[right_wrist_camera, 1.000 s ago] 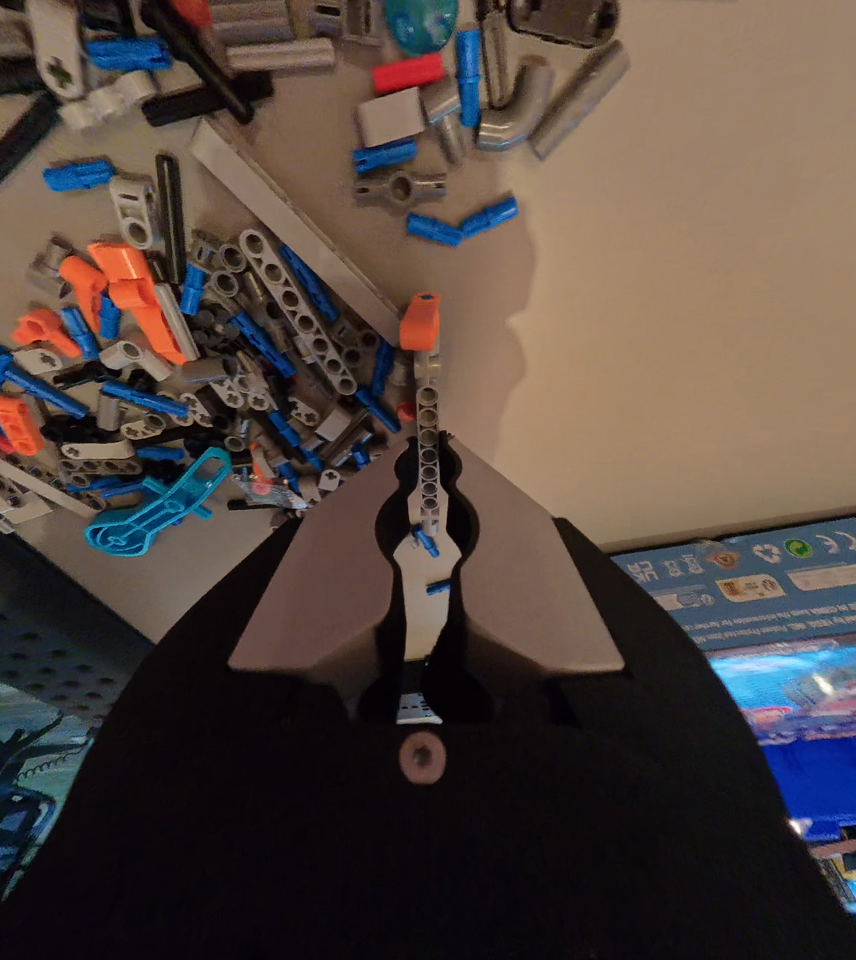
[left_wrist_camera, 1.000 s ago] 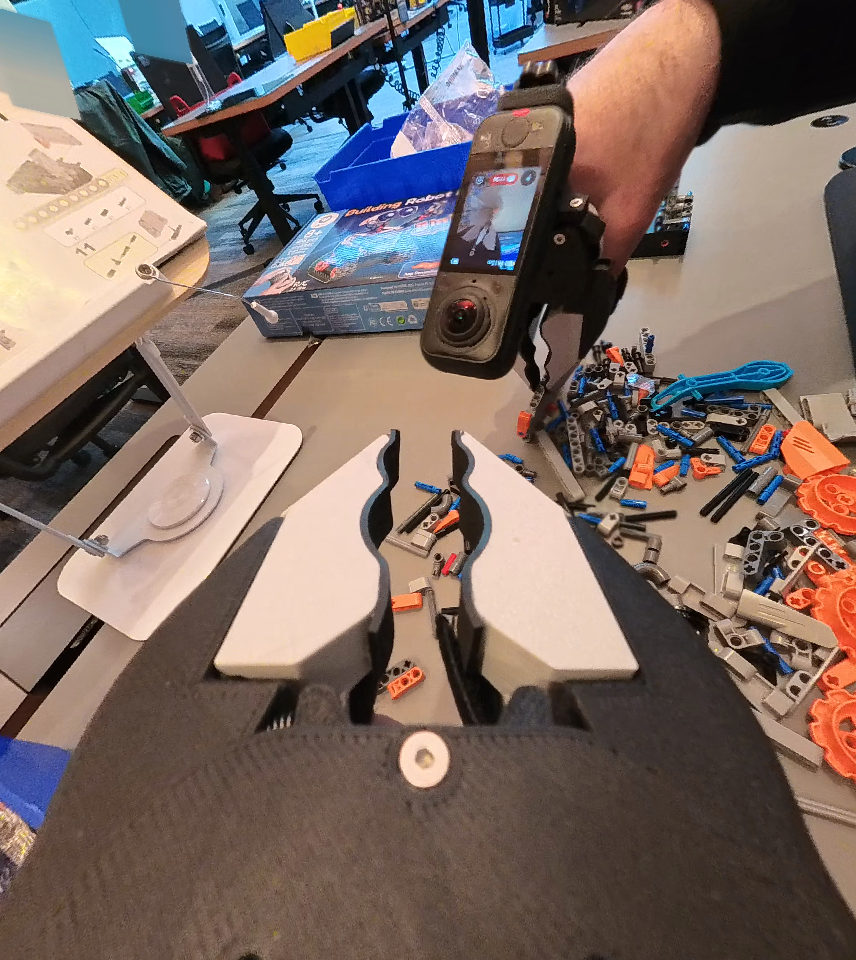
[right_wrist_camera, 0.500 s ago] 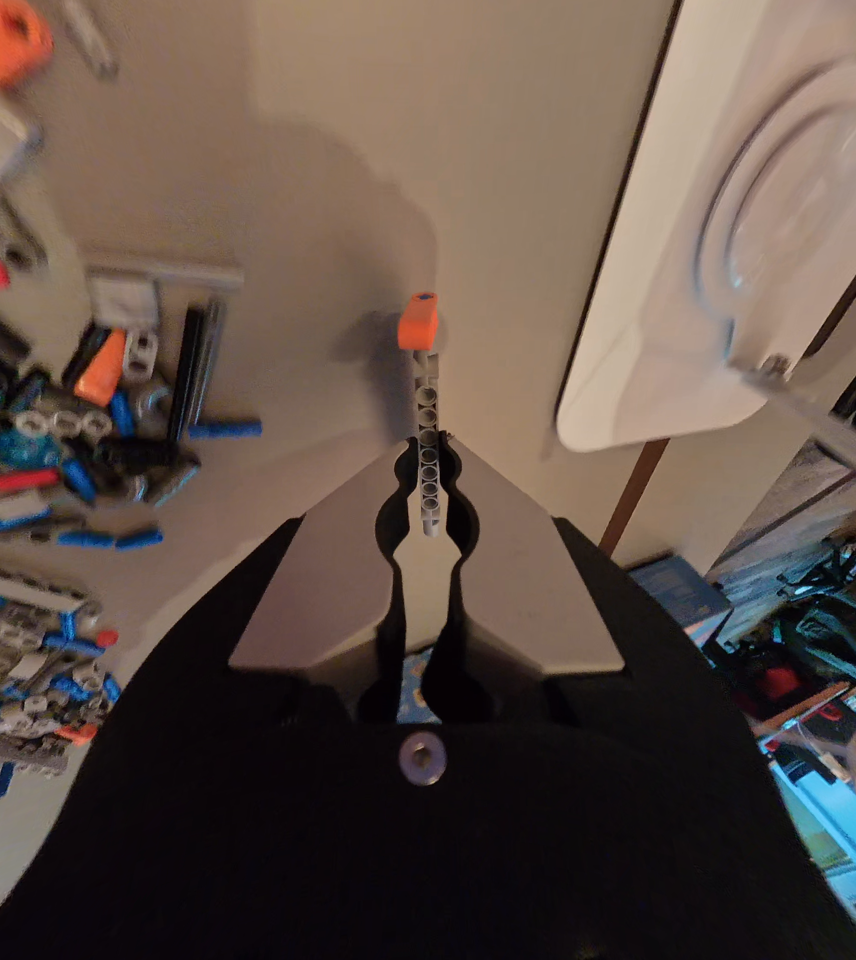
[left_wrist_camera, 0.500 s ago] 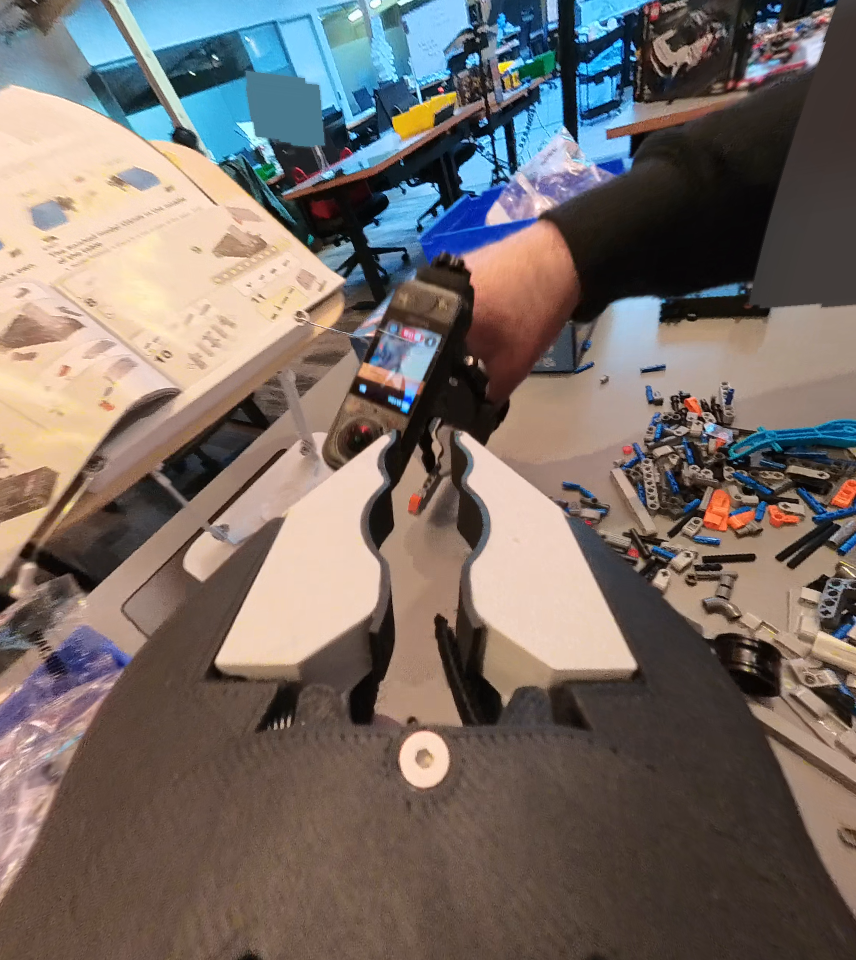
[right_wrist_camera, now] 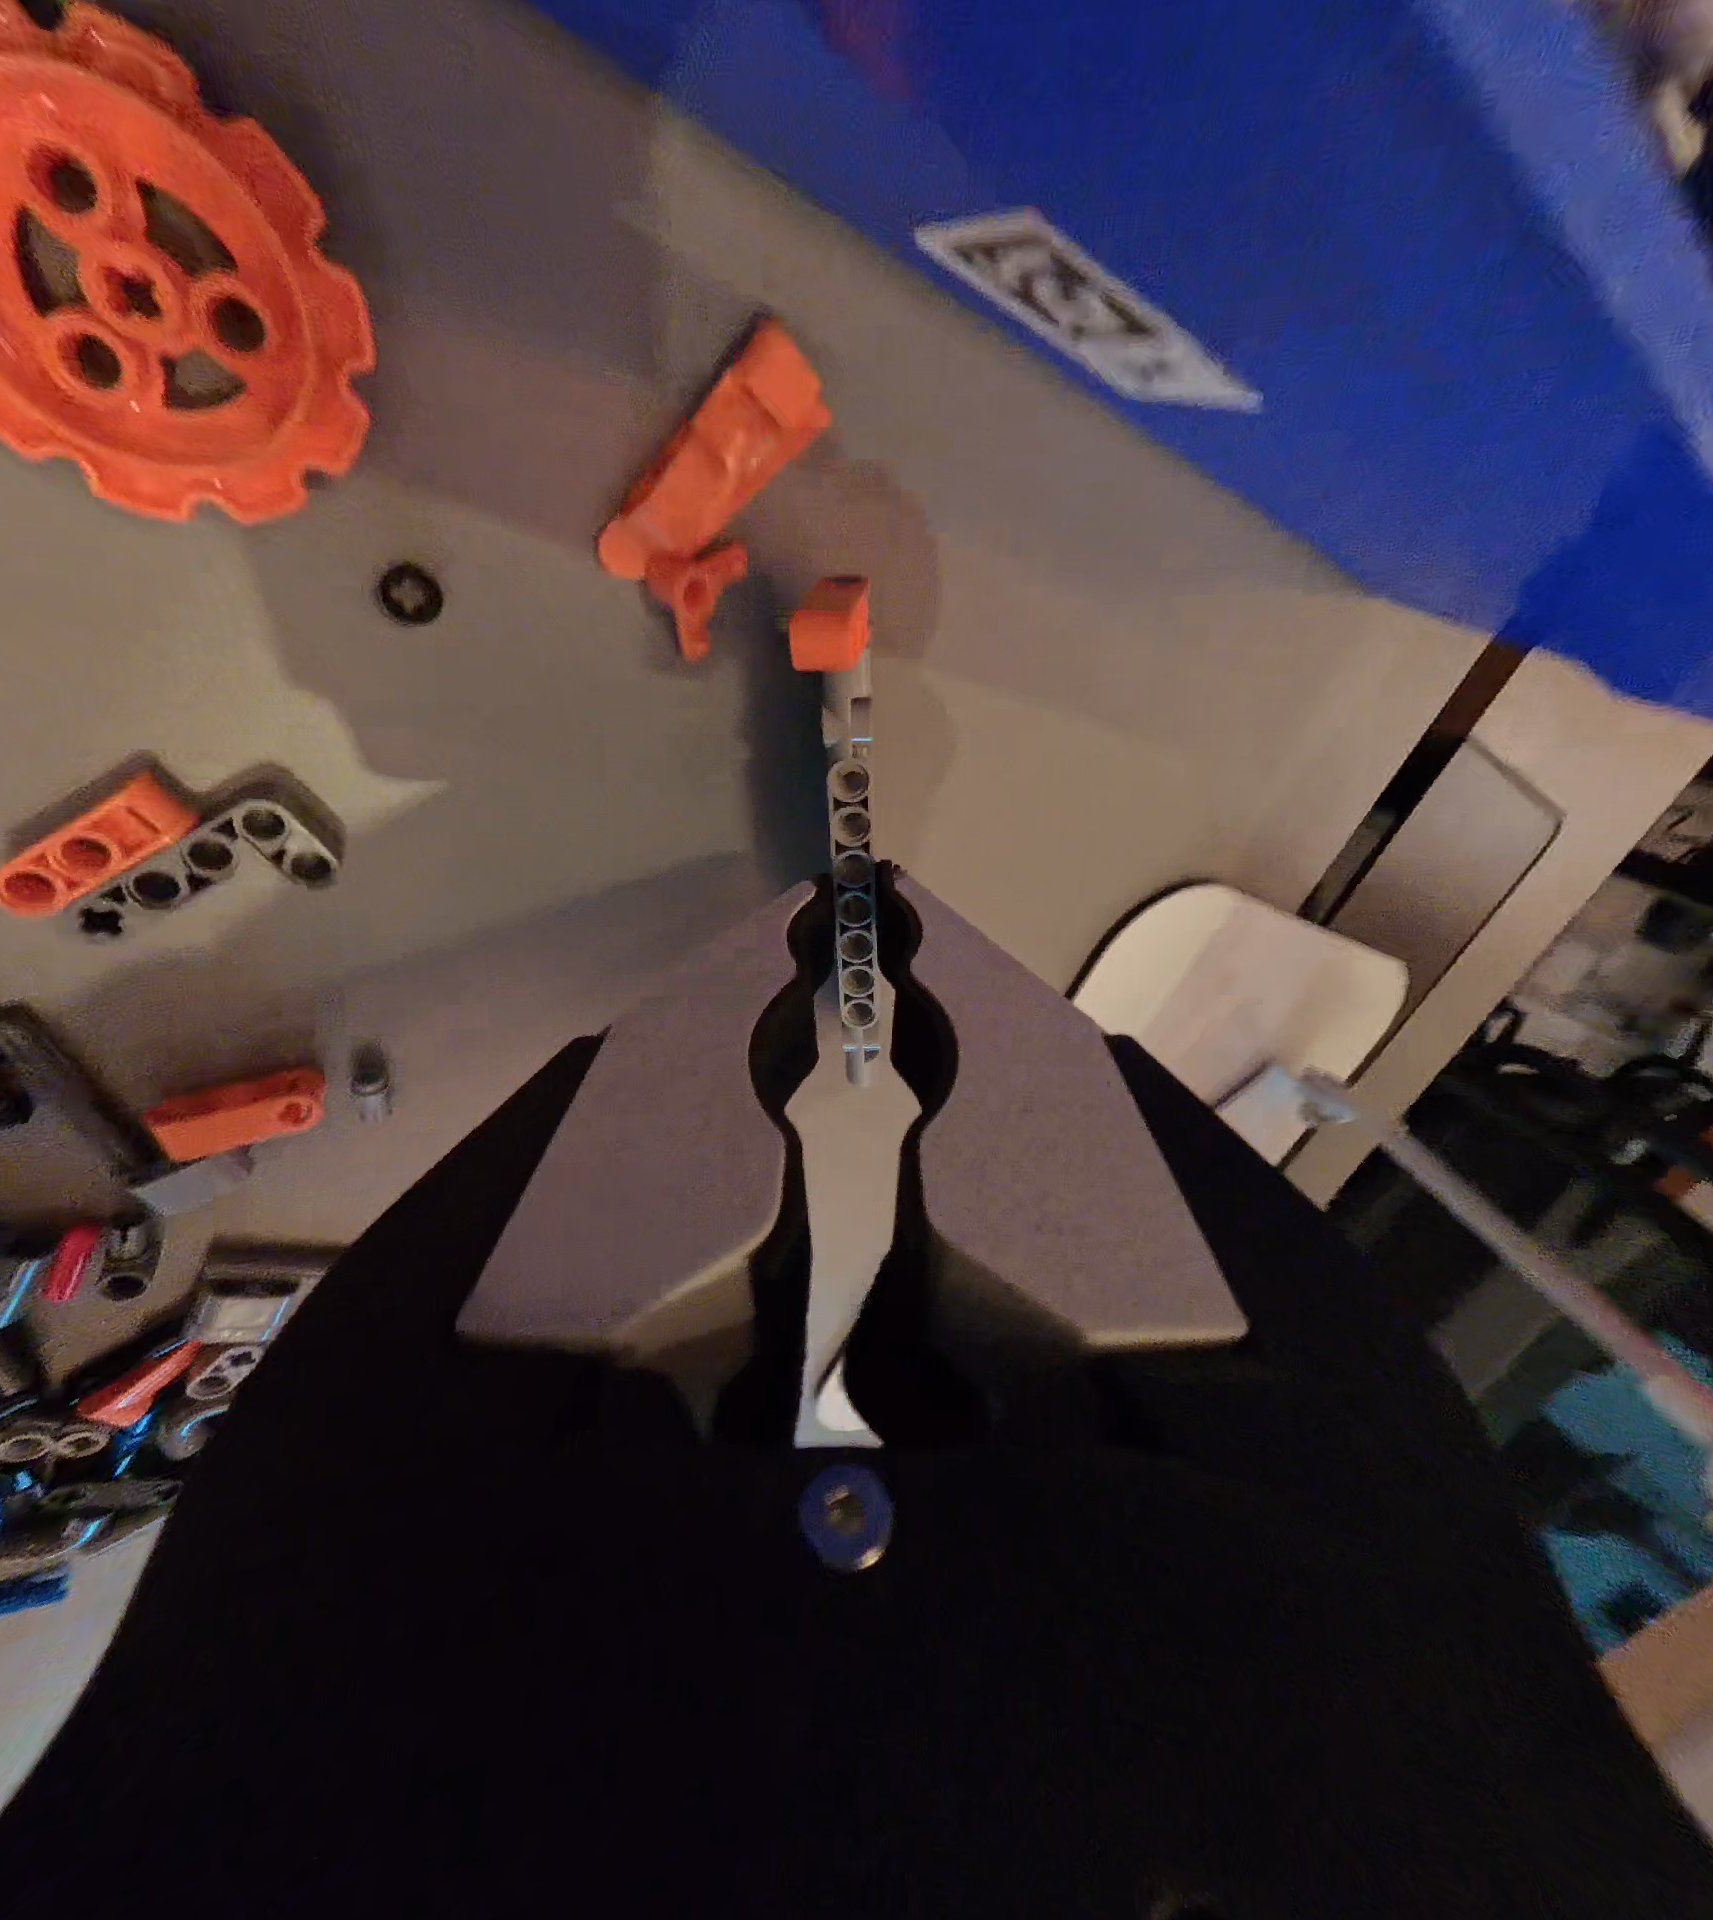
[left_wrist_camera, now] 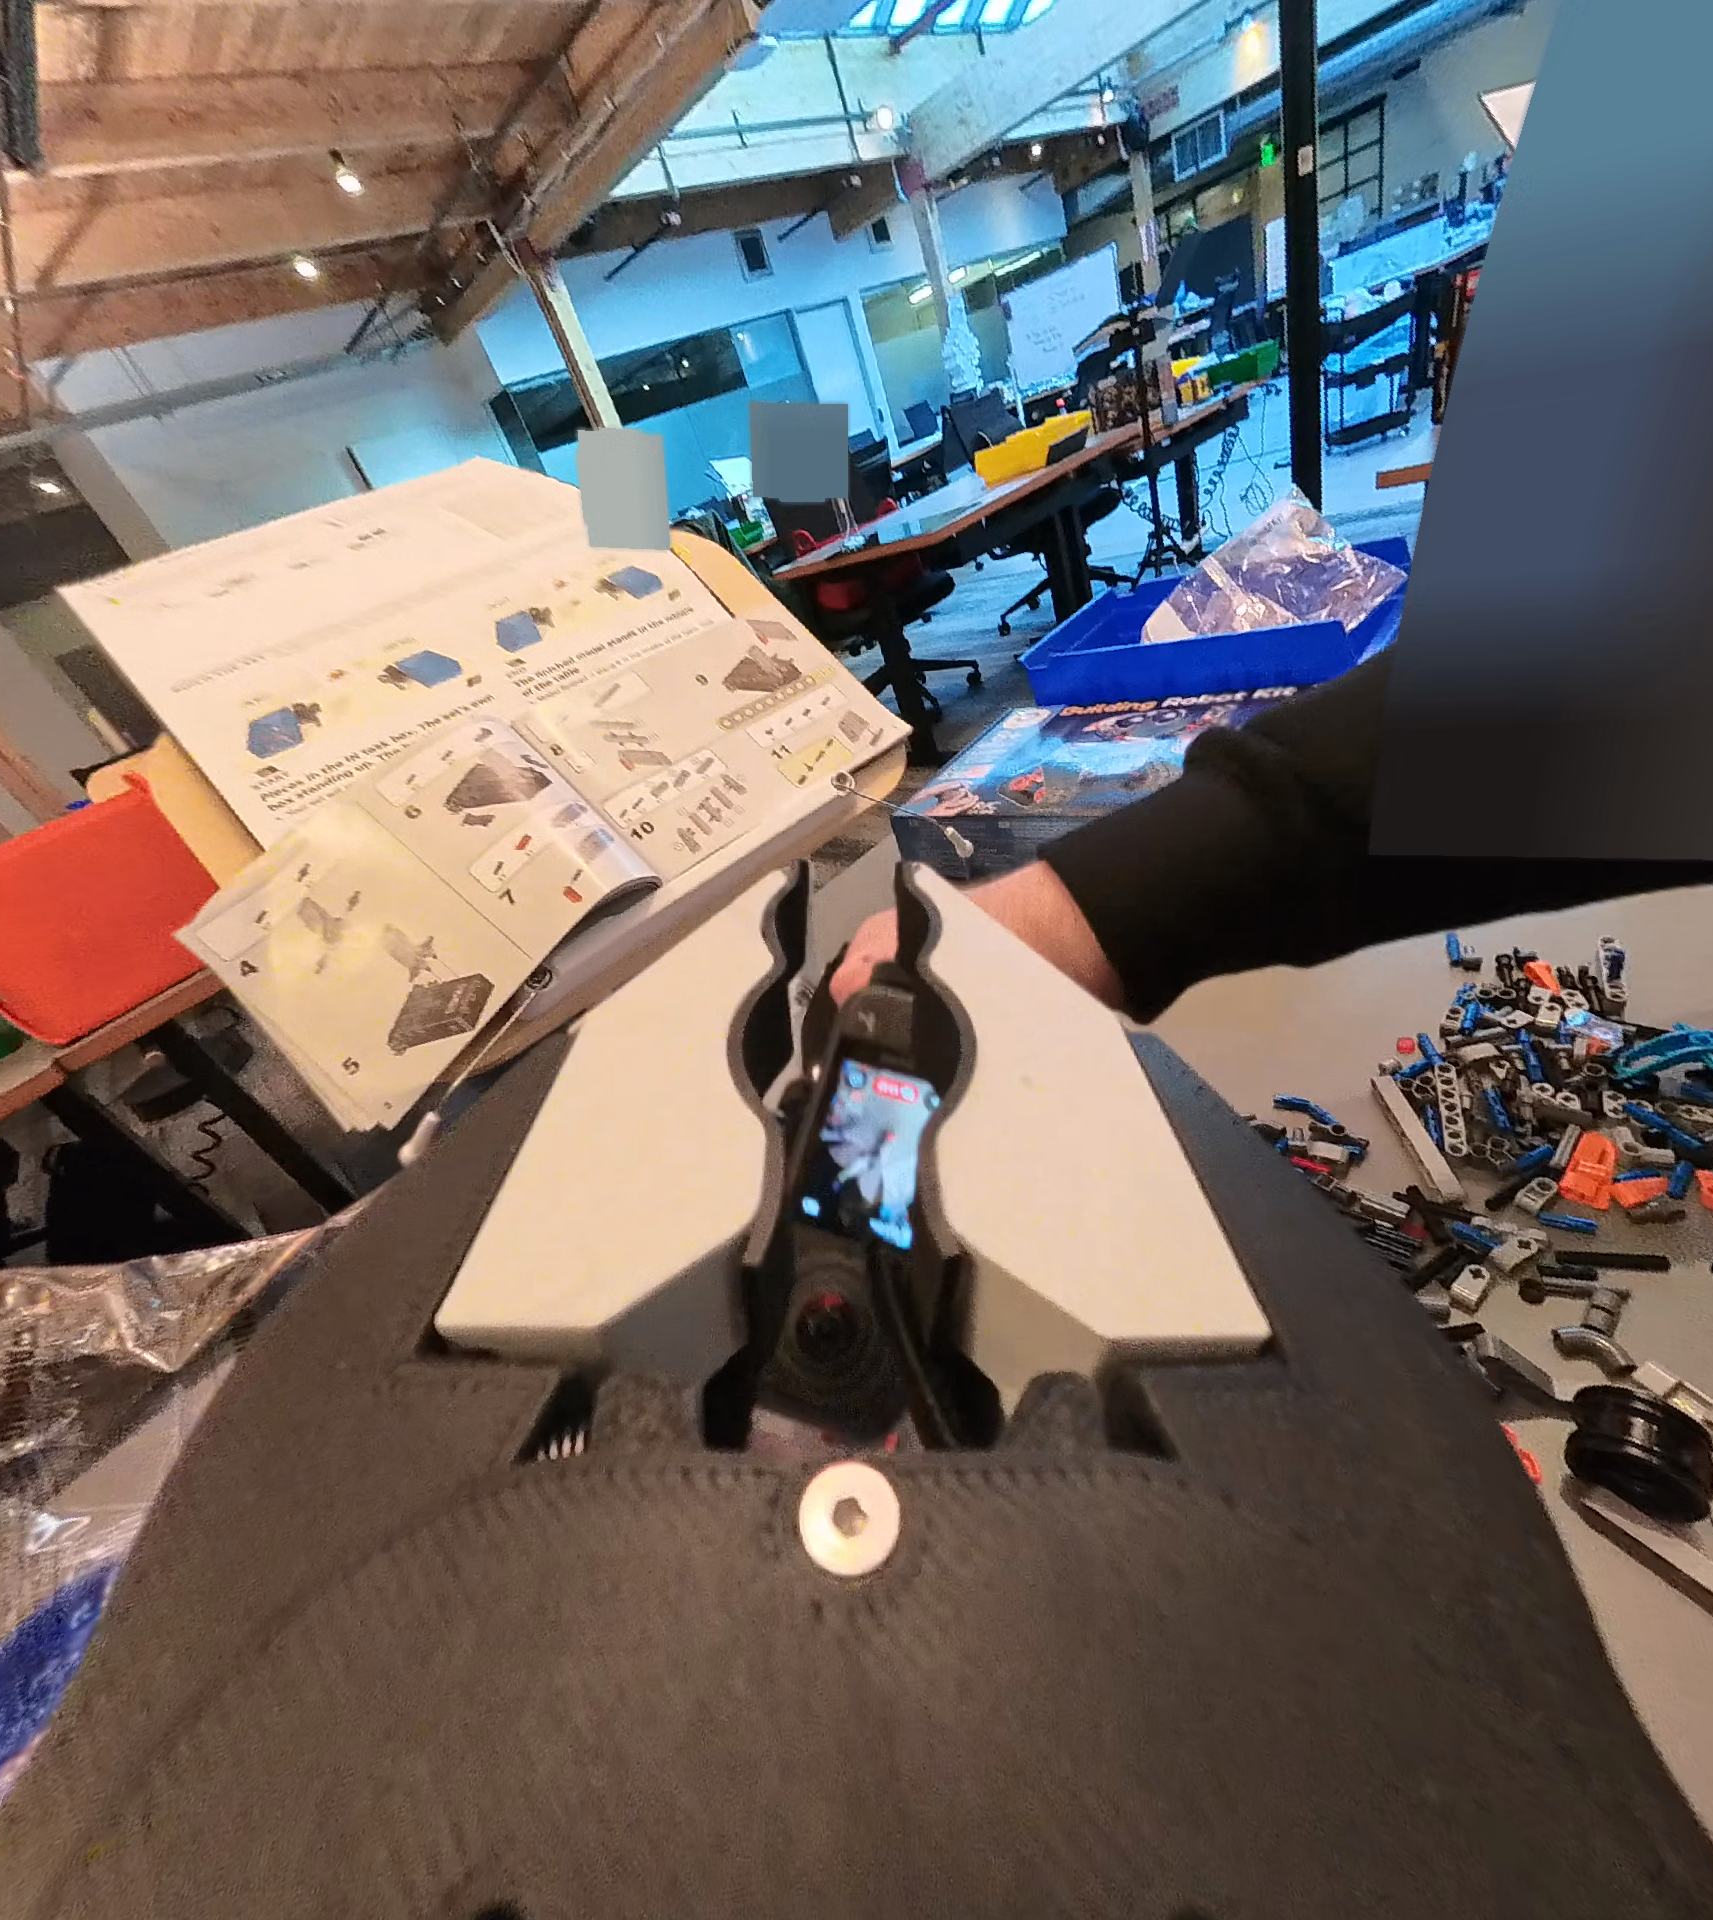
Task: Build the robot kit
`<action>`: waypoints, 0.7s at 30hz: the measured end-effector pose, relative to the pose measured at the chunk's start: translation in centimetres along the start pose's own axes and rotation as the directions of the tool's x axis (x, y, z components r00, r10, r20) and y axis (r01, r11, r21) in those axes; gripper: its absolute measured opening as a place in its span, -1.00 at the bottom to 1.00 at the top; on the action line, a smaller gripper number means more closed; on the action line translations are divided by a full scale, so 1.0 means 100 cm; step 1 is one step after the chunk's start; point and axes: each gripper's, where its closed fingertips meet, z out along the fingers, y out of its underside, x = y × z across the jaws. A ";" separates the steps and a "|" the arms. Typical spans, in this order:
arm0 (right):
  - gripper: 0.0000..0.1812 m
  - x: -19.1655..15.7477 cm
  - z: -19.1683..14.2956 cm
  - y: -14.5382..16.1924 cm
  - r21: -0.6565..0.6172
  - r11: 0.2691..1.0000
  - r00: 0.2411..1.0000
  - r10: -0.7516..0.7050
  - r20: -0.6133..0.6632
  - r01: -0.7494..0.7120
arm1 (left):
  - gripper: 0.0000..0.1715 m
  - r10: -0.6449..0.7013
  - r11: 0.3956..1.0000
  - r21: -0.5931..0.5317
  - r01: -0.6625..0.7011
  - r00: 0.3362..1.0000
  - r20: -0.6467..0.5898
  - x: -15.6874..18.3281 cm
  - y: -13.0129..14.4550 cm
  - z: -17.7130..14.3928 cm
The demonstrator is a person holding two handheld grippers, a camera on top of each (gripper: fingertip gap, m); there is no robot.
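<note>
Pinches a grey holed beam (right_wrist_camera: 854,914) in the right gripper (right_wrist_camera: 854,881), jaws pressed together on its sides near the tips. Points the beam forward out of the jaws, above the desk (right_wrist_camera: 519,727), with a small orange block (right_wrist_camera: 831,623) fixed on its far end. Cannot tell whether that block touches the desk surface.

Shows 1 orange connector (right_wrist_camera: 717,457) lying just beside the block, apart from it. Shows a small black ring (right_wrist_camera: 410,592) farther left, and 1 orange toothed wheel (right_wrist_camera: 119,260) well apart toward the upper left. Shows an orange-and-grey bent beam (right_wrist_camera: 166,852) flat on the desk left of the jaws, and a heap of mixed small parts (right_wrist_camera: 0,1434) at lower left. Shows a blue bin (right_wrist_camera: 1247,208) beyond, along the upper right, and the white base of a stand (right_wrist_camera: 1236,977) near the desk edge at right.

Holds the left gripper (left_wrist_camera: 852,878) raised with its jaws apart and nothing between them. Frames, through that gap, the camera (left_wrist_camera: 873,1143) mounted on the other gripper, with a hand (left_wrist_camera: 1028,925) in a dark sleeve behind it. Faces an open instruction booklet (left_wrist_camera: 519,748) propped on the stand at the desk's left edge. Shows the loose parts pile (left_wrist_camera: 1558,1122) spread toward the desk's right edge, 1 black tyre (left_wrist_camera: 1641,1455) nearer, a printed kit box (left_wrist_camera: 1091,769) at the far edge, a red tub (left_wrist_camera: 62,914) on another table at left, and a crinkled plastic bag (left_wrist_camera: 52,1403) at lower left.
</note>
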 end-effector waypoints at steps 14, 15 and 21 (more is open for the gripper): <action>-0.94 -0.032 -0.016 -0.054 0.156 0.942 0.955 -0.294 -0.039 0.296 | -0.85 0.004 0.999 0.041 -0.005 1.000 0.022 -0.008 -0.013 -0.011; -0.94 -0.036 -0.018 -0.058 0.165 0.937 0.952 -0.305 -0.037 0.307 | -0.85 0.003 0.999 0.041 -0.004 1.000 0.022 -0.008 -0.013 -0.011; -0.94 -0.052 -0.026 -0.079 0.202 0.896 0.919 -0.387 -0.078 0.395 | -0.85 0.020 0.999 0.030 -0.021 1.000 0.023 -0.006 -0.012 -0.010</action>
